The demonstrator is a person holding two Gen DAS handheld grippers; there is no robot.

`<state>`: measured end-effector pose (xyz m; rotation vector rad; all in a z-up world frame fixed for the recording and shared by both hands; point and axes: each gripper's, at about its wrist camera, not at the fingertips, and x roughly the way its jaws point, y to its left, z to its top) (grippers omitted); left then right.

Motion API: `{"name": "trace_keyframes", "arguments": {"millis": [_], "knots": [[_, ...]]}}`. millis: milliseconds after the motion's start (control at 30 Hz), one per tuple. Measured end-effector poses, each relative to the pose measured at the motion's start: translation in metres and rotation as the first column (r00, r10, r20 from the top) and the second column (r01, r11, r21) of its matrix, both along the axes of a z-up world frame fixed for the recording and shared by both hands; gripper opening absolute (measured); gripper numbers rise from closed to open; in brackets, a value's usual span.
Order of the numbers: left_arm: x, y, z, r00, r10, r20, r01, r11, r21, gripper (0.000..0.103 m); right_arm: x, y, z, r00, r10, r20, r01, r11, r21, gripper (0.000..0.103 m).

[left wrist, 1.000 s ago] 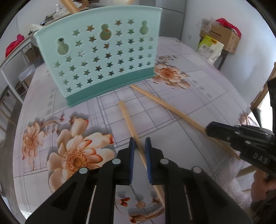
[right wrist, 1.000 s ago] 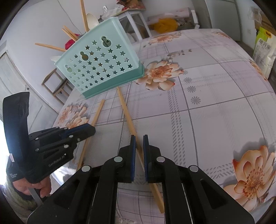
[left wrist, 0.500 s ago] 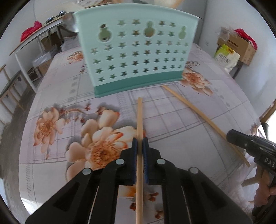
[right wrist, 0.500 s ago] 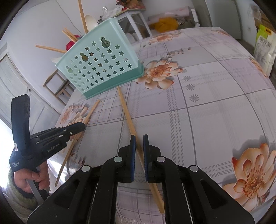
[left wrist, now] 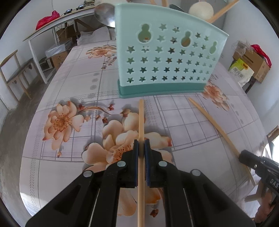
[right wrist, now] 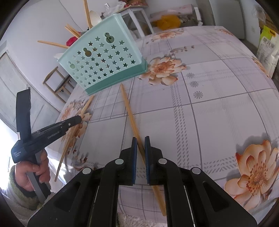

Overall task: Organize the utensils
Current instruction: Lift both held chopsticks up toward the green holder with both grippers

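Left tool (left wrist: 141,143) clamped on a wooden chopstick (left wrist: 140,122), pads pressed to both sides of the stick, which runs straight out ahead toward the base of the teal holder (left wrist: 165,57) and back down between the arms of the tool. From the right wrist view, same tool (right wrist: 79,119) seen from the side, gripped by a hand (right wrist: 33,172) in a fuzzy sleeve, chopstick slanting down and back below it. Right tool (right wrist: 139,145) nearly closed, only a thin gap between the blue pads, hovering over a second chopstick (right wrist: 129,111); impossible to tell whether the pads actually pinch it or merely sit above it. That second chopstick lying flat on the desk (right wrist: 218,104), thin end near the holder's base, thick end close to the desk edge. Holder standing upright on the floral cloth, star and gourd cut-outs across its front wall, already stocked with several chopsticks (right wrist: 52,43), a metal spoon (left wrist: 104,14) and a pale spoon (left wrist: 201,10) poking out of the top.
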<state>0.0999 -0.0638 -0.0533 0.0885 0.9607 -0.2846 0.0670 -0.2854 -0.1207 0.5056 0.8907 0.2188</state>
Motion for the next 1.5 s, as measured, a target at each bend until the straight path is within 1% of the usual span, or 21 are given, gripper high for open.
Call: {"name": "trace_keyframes", "arguments": {"millis": [200, 233, 267, 333, 400, 467, 500, 567, 733, 1000, 1067, 1133, 1233, 1300, 1333, 1433, 1500], "knots": [[0.005, 0.005, 0.001, 0.999, 0.007, -0.032, -0.009, 0.999, -0.049, 0.007, -0.002, -0.003, 0.002, 0.999, 0.016, -0.028, -0.015, 0.999, 0.028, 0.007], [0.005, 0.006, 0.0, 0.999, 0.007, -0.038, -0.009, 0.999, -0.053, 0.007, -0.002, -0.005, 0.004, 0.999, 0.019, -0.029, -0.018, 0.999, 0.037, 0.01], [0.006, 0.007, 0.001, 0.999, 0.005, -0.044, -0.008, 0.998, -0.058, 0.008, -0.002, -0.006, 0.005, 0.999, 0.016, -0.029, -0.015, 0.999, 0.041, 0.011], [0.005, 0.007, 0.003, 0.999, -0.002, -0.039, 0.0, 0.998, -0.059, 0.011, 0.001, -0.009, 0.01, 1.0, 0.021, -0.021, -0.02, 0.999, 0.046, 0.014], [0.004, 0.005, 0.006, 1.0, -0.015, -0.027, 0.013, 0.999, -0.052, 0.019, 0.007, -0.009, 0.014, 0.999, 0.029, -0.017, -0.028, 0.999, 0.041, 0.018], [0.004, 0.003, 0.006, 0.999, -0.029, -0.023, 0.028, 0.999, -0.046, 0.023, 0.018, -0.005, 0.019, 0.999, 0.044, -0.016, -0.044, 0.999, 0.014, 0.023], [0.004, 0.001, 0.006, 0.999, -0.036, -0.024, 0.035, 0.999, -0.041, 0.025, 0.024, -0.002, 0.022, 0.998, 0.053, -0.014, -0.053, 0.999, -0.005, 0.024], [0.006, -0.002, 0.004, 0.998, -0.051, -0.027, 0.05, 0.998, -0.022, 0.026, 0.034, 0.004, 0.025, 0.997, 0.071, -0.008, -0.071, 0.997, -0.038, 0.026], [0.011, -0.004, 0.0, 0.997, -0.069, -0.019, 0.069, 0.998, 0.007, 0.026, 0.061, 0.016, 0.029, 0.995, 0.104, -0.012, -0.104, 0.985, -0.135, 0.027], [0.023, -0.011, -0.001, 0.995, -0.104, 0.0, 0.104, 0.993, 0.062, 0.026, 0.091, 0.034, 0.023, 0.986, 0.161, -0.051, -0.168, 0.964, -0.208, 0.027], [0.028, -0.013, -0.002, 0.993, -0.121, 0.001, 0.12, 0.989, 0.082, 0.026, 0.095, 0.037, 0.021, 0.985, 0.162, -0.064, -0.172, 0.96, -0.221, 0.024], [0.033, -0.014, -0.001, 0.991, -0.134, -0.002, 0.133, 0.987, 0.085, 0.026, 0.099, 0.041, 0.018, 0.984, 0.162, -0.072, -0.175, 0.957, -0.233, 0.022], [0.042, -0.014, -0.001, 0.99, -0.144, -0.005, 0.144, 0.986, 0.089, 0.026, 0.101, 0.044, 0.017, 0.984, 0.159, -0.077, -0.174, 0.947, -0.27, 0.016], [0.046, -0.013, -0.001, 0.99, -0.14, -0.001, 0.14, 0.986, 0.09, 0.021, 0.102, 0.043, 0.016, 0.985, 0.151, -0.081, -0.168, 0.945, -0.281, 0.011], [0.047, -0.012, -0.001, 0.99, -0.14, 0.003, 0.139, 0.986, 0.093, 0.019, 0.102, 0.042, 0.016, 0.986, 0.144, -0.083, -0.162, 0.944, -0.288, 0.006], [0.048, -0.012, -0.002, 0.991, -0.132, 0.018, 0.129, 0.986, 0.102, 0.009, 0.102, 0.039, 0.016, 0.987, 0.134, -0.083, -0.152, 0.949, -0.275, 0.005], [0.05, -0.01, -0.002, 0.994, -0.111, 0.012, 0.11, 0.991, 0.075, 0.006, 0.101, 0.036, 0.017, 0.988, 0.126, -0.084, -0.144, 0.952, -0.269, 0.004]]}}
